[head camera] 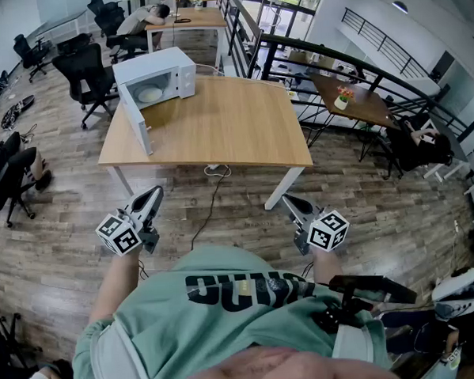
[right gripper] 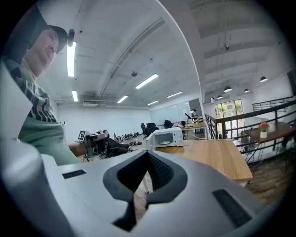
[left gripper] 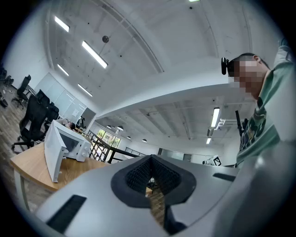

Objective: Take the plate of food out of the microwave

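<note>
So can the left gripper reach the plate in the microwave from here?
Probably not yet: the door stands open and the plate is unobstructed, but the left gripper is held short of the table, far from the microwave.

Matt wooden table [head camera: 233, 121], glossy white microwave [head camera: 153, 65], wood-plank floor [head camera: 58, 249]

Left gripper [left gripper: 151, 160] fills the bottom middle, jaws pinched together at the tips with nothing in them. Over at the left there's a white microwave [left gripper: 70, 142] with its door [left gripper: 51, 152] swung open, sitting on a wooden table [left gripper: 28, 165]. Black office chairs [left gripper: 36, 119] sit behind it at the far left. A person [left gripper: 264, 118] in a green shirt runs down the right edge, and strip lights [left gripper: 95, 53] cross the upper left.
</note>
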A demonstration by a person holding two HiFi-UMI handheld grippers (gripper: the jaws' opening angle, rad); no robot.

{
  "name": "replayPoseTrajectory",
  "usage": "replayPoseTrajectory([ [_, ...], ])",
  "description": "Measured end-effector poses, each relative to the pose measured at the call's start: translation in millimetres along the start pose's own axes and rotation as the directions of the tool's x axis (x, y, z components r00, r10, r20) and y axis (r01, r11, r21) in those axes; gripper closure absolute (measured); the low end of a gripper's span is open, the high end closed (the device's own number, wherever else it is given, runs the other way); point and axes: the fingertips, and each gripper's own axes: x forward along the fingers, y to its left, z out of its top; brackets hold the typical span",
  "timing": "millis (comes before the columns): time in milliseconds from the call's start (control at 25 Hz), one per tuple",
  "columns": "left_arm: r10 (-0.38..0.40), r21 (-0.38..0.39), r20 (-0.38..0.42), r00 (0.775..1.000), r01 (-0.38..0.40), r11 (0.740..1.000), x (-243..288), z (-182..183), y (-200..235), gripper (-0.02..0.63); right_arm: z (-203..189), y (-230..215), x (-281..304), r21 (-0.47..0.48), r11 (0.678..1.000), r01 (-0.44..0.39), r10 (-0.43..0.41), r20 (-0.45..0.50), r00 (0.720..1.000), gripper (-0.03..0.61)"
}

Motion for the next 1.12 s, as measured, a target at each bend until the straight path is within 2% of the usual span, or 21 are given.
replayPoseTrajectory([
  [760,-0.004,-0.009,-0.021,1.0,0.004,1.0,5,-10,-12,0.609,-3,-5,-9,0.009,1.0,-0.015,0.016,-0.004,1.0,0.571],
  [1120,0.01,-0.019,-0.037,0.999,-0.01,1.0,7,-14,-7,0.609,-12,-11,-4,0.137,0.989,-0.055,0.054,0.016,0.998,0.571],
])
